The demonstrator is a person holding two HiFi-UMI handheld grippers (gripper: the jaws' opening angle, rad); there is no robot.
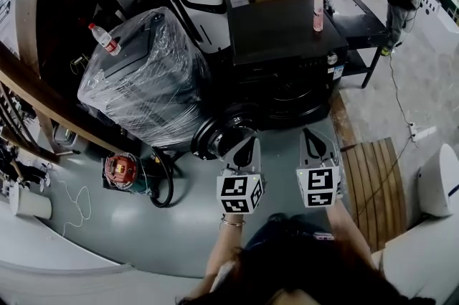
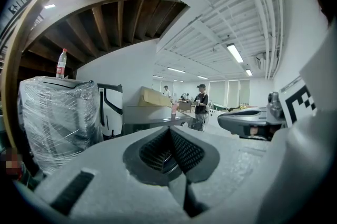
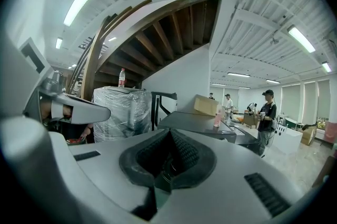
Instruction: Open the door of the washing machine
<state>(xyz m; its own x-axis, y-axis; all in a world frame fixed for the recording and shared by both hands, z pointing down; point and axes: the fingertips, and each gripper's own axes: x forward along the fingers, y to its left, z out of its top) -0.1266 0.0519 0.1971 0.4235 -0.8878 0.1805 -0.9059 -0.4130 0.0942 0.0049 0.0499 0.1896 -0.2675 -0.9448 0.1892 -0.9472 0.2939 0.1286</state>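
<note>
Both left gripper [image 1: 247, 146] and right gripper [image 1: 312, 138] have empty jaws pressed together, so either may shove the washing machine door [image 1: 219, 135], not grip it.

My left gripper [image 1: 249, 144] and right gripper [image 1: 310, 135] have pale grey shells, each tapering to a point, with a dark teardrop inset on top. Each carries a white cube with black square markers: left cube [image 1: 239, 194], right cube [image 1: 318, 186]. The fingers [image 2: 187, 150] are lined with black ribbed pads. A thin bracelet [image 1: 232, 222] rings my left wrist. My clothing [image 1: 301, 260] is dark.
</note>
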